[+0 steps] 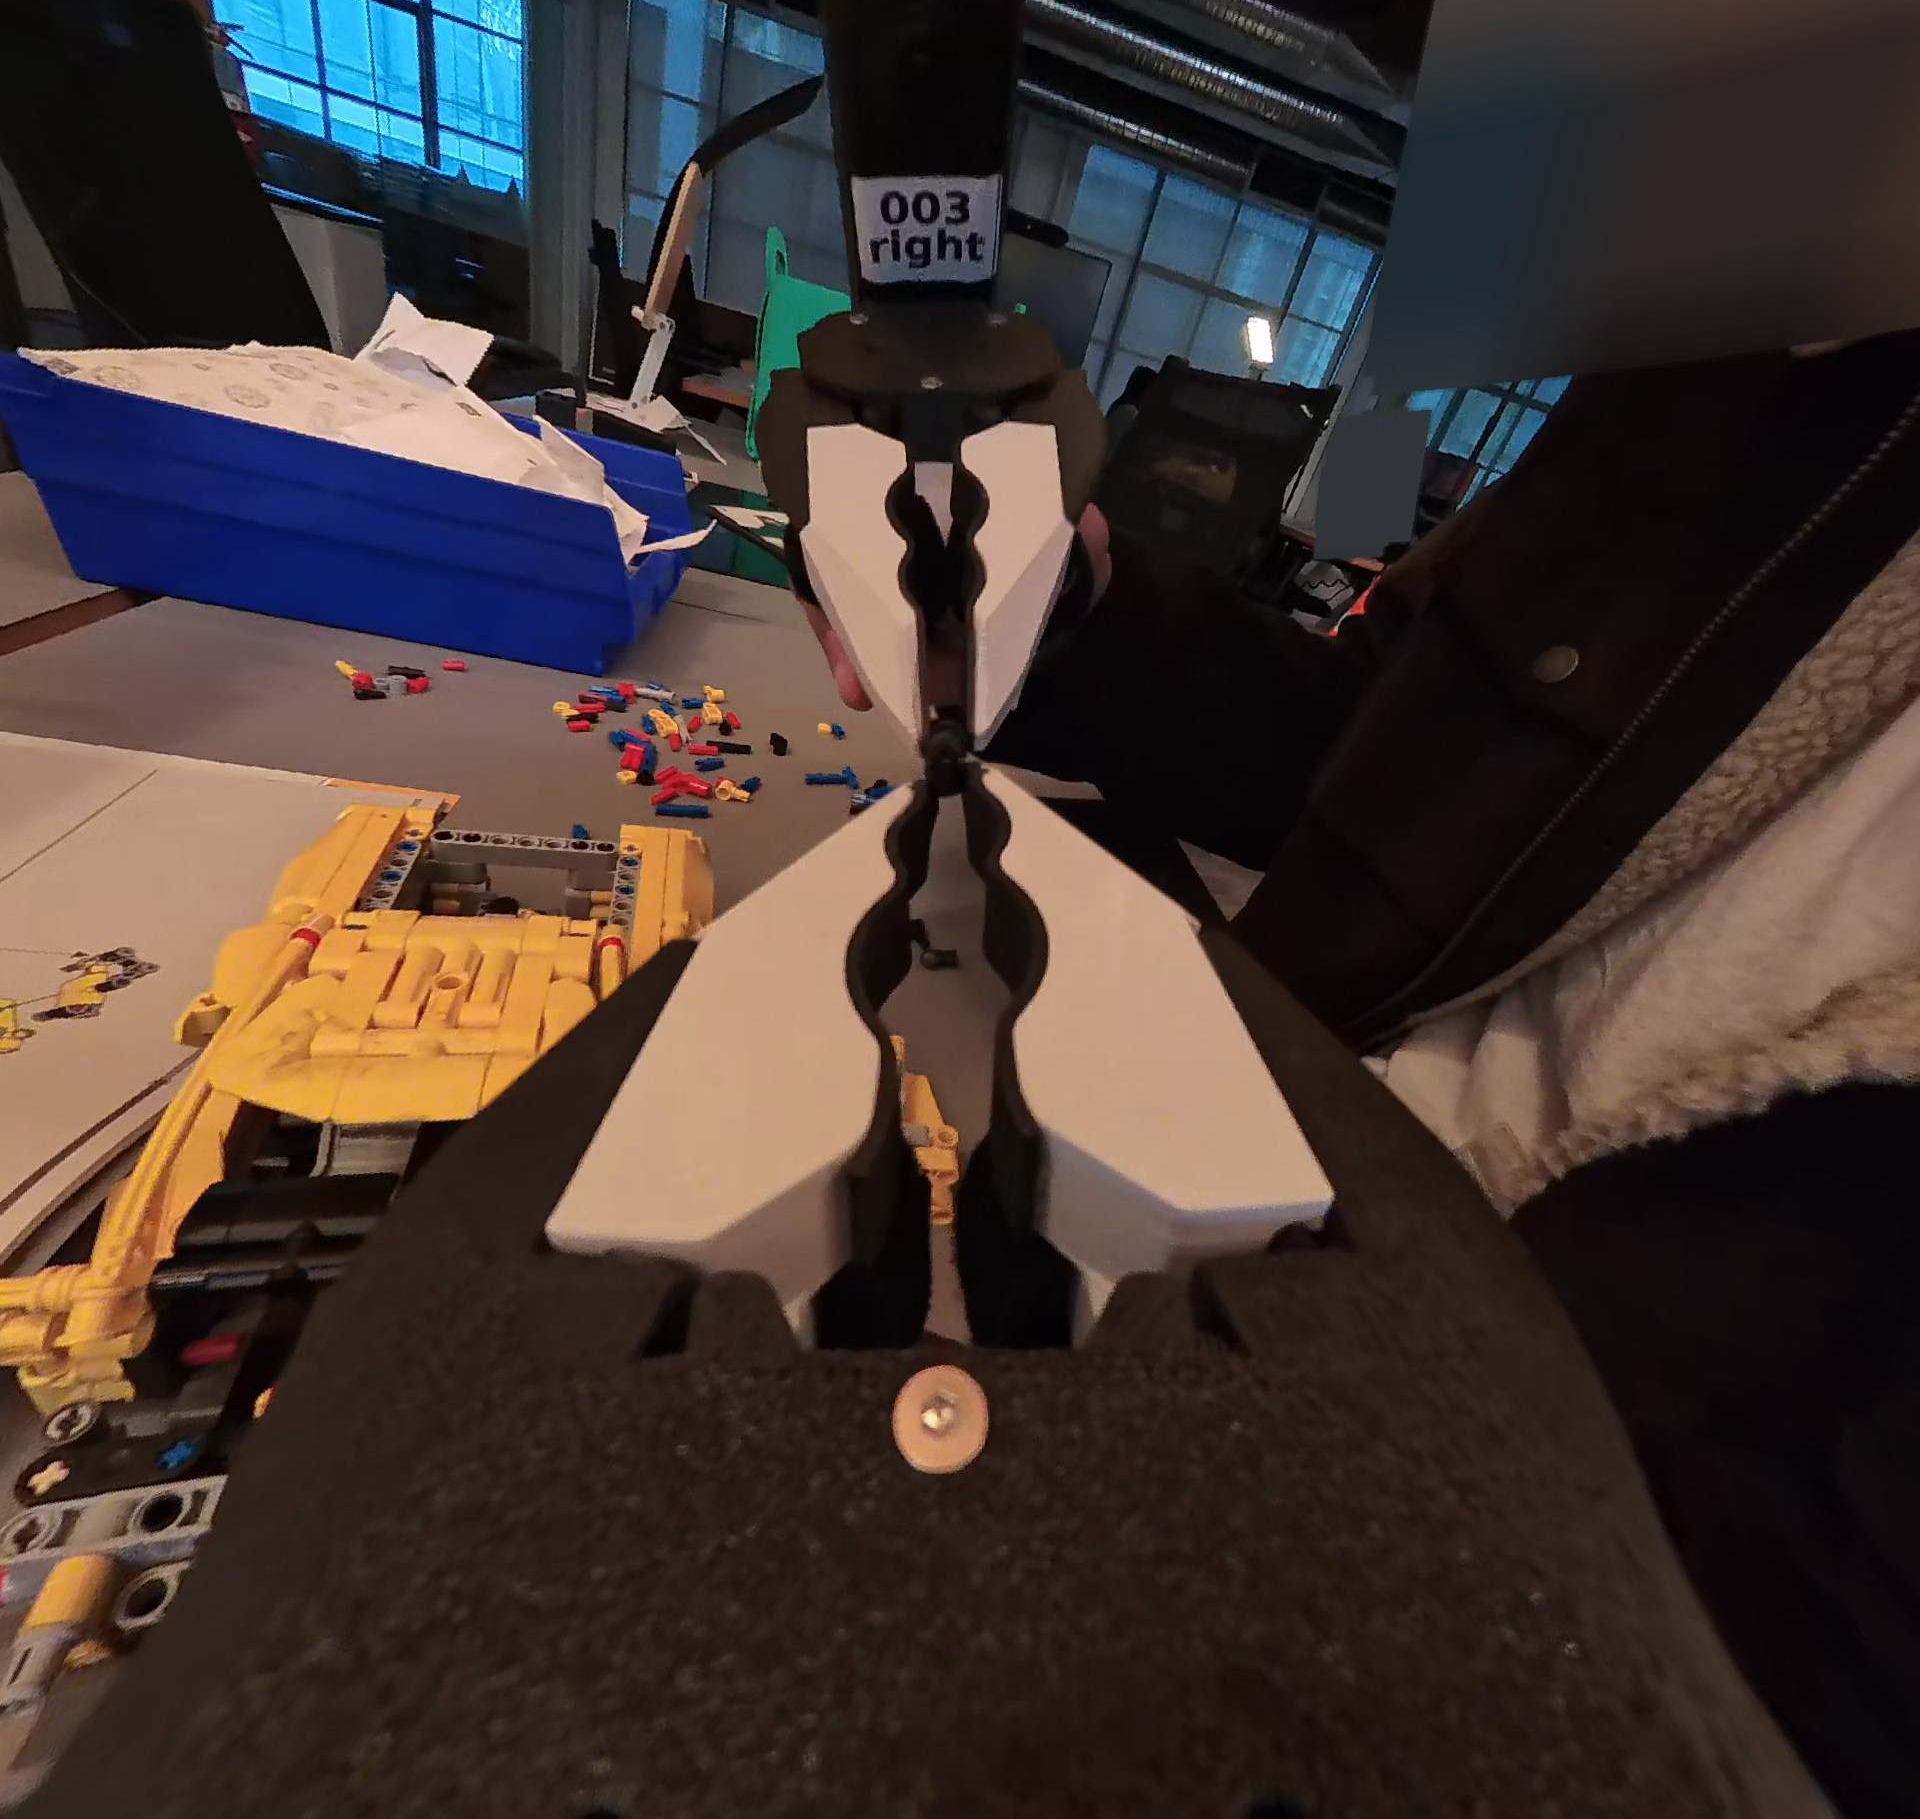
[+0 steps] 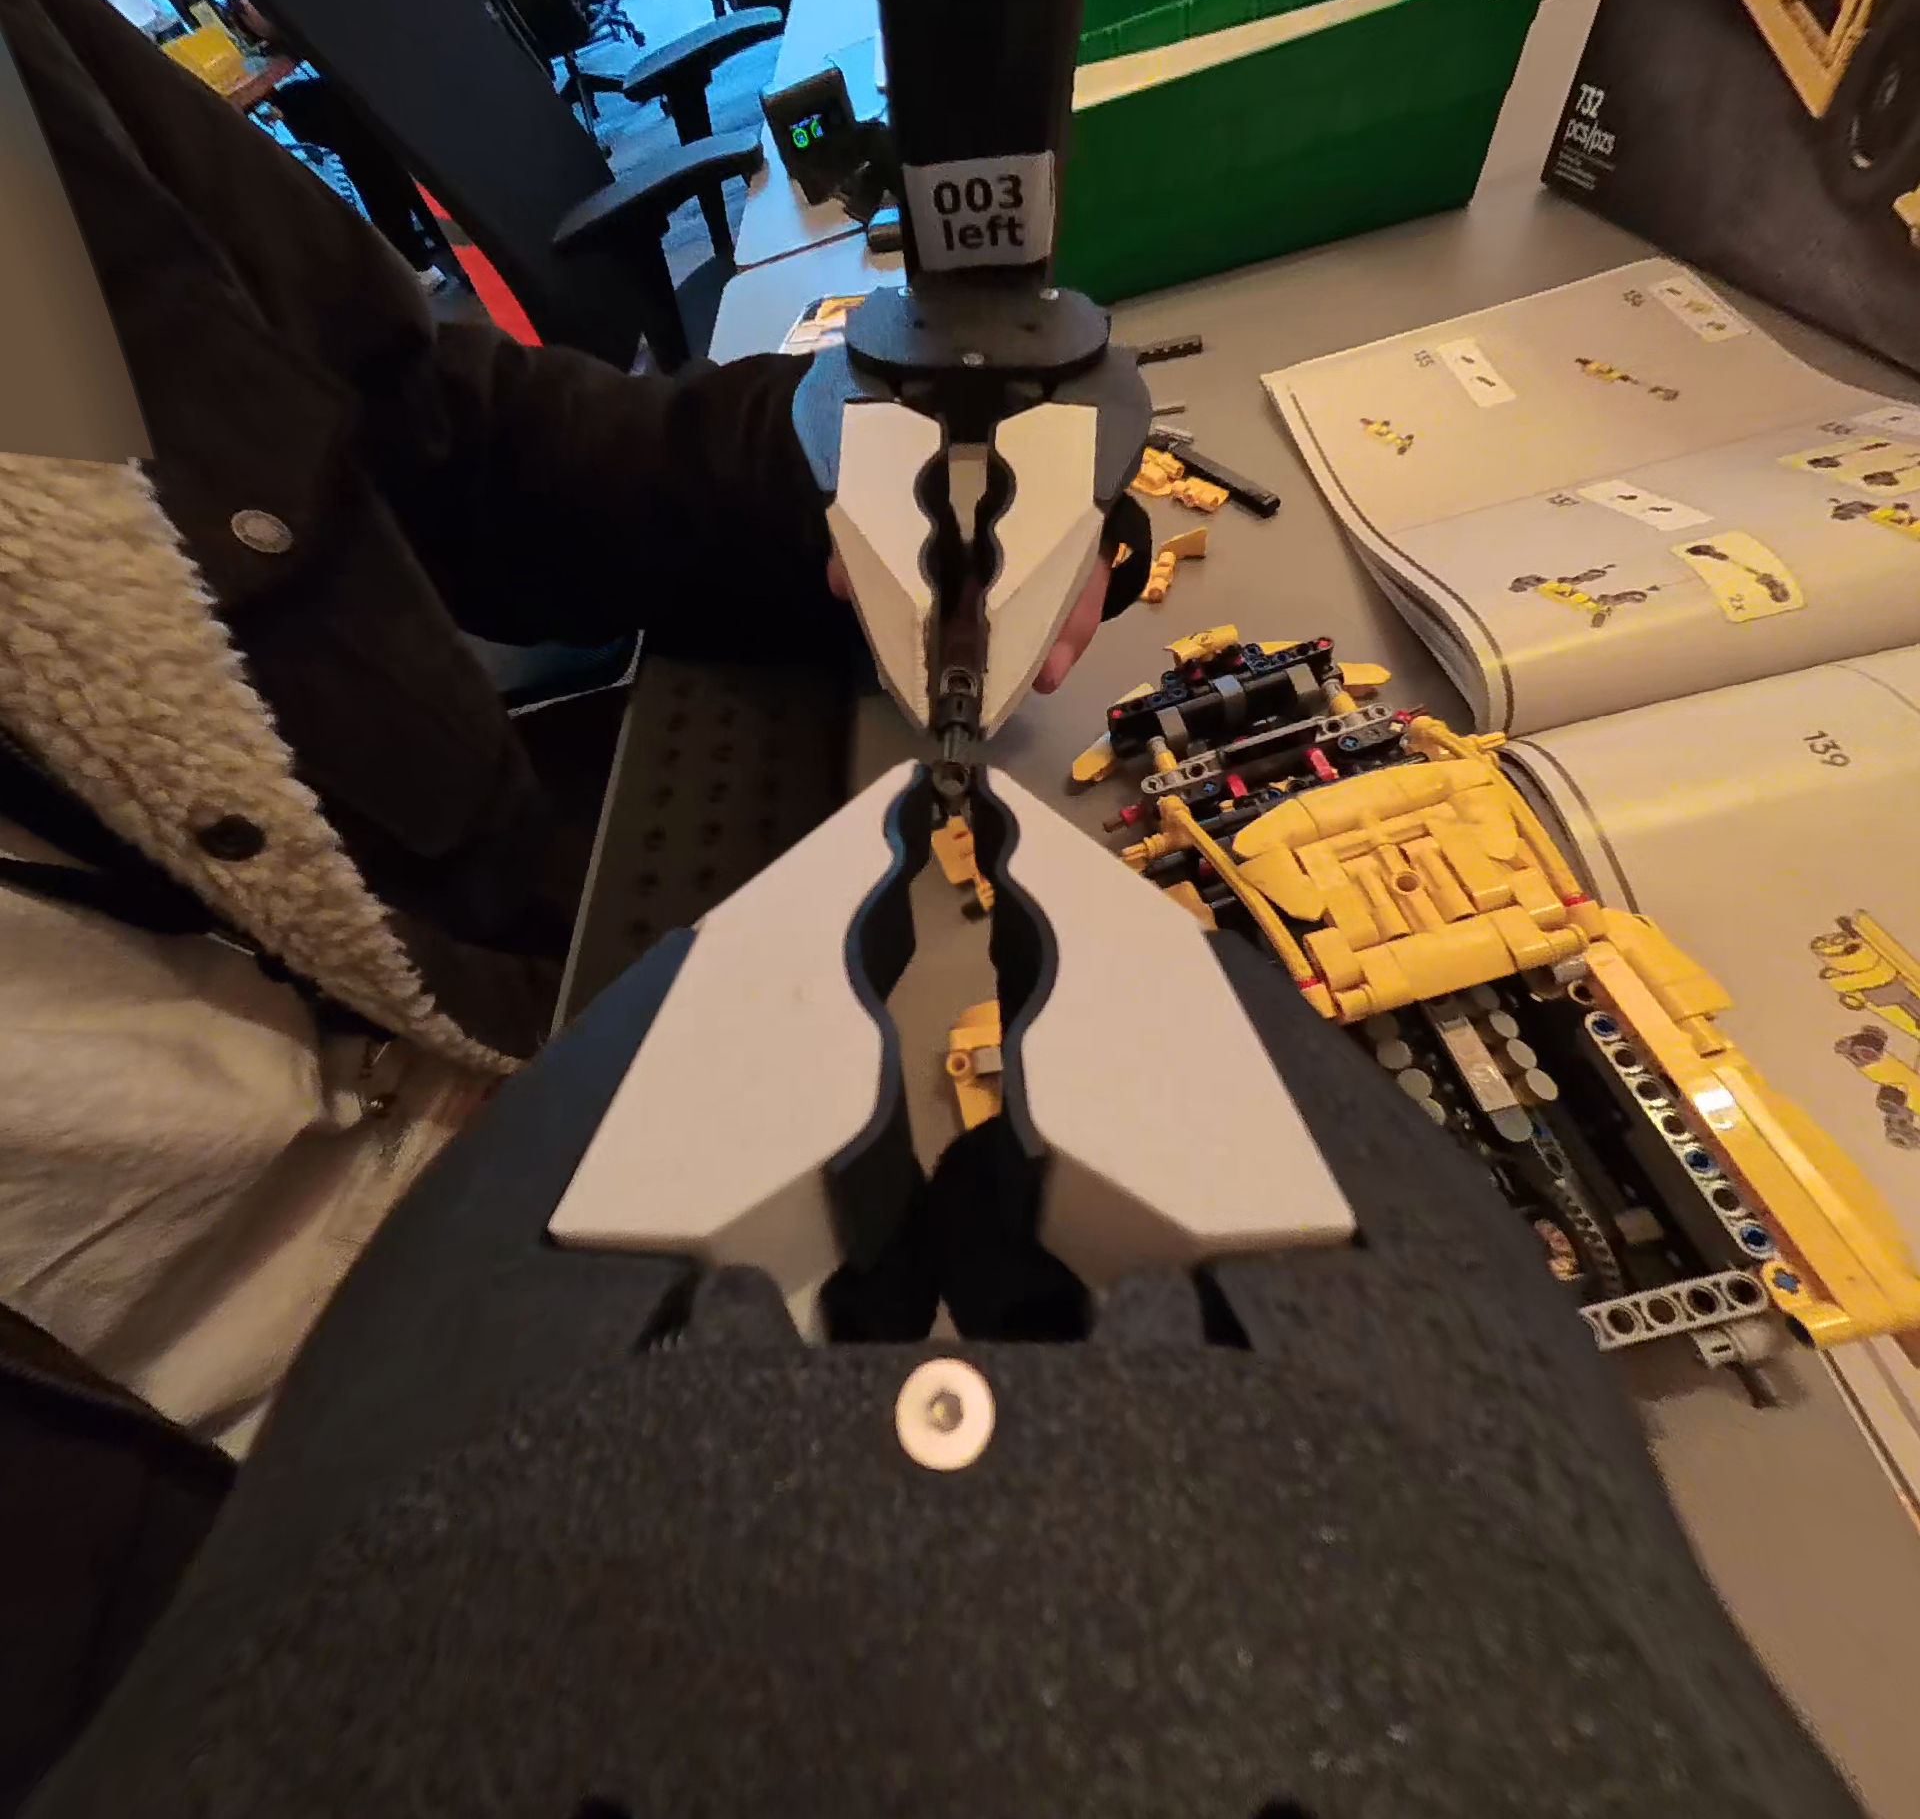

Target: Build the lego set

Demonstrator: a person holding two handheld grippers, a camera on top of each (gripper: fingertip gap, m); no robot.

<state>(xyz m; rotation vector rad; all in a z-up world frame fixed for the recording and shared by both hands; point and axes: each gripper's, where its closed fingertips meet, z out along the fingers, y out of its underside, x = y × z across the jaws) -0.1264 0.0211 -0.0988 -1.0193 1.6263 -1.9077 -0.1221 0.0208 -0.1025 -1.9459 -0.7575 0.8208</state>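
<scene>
My left gripper [image 1: 940, 790] and my right gripper [image 1: 945, 722] meet tip to tip above the table, each shut on an end of a small black pin part [image 1: 943, 749]. I cannot tell whether it is one piece or two joined pieces. The right wrist view shows the same: the right gripper [image 2: 950, 780] from below, the left gripper [image 2: 956, 715] from above, and the black pin part [image 2: 956, 694] between them. The yellow Lego vehicle model [image 1: 416, 980] lies on the table left of the grippers. In the right wrist view it [image 2: 1403, 886] lies to their right.
An open instruction booklet [image 2: 1610, 522] lies beside and under the model. Loose small pieces [image 1: 675, 741] are scattered on the grey table. A blue bin with paper [image 1: 343, 533], a green bin [image 2: 1278, 107] and the set's box [image 2: 1766, 107] stand behind. A person's jacket [image 1: 1558, 730] is close.
</scene>
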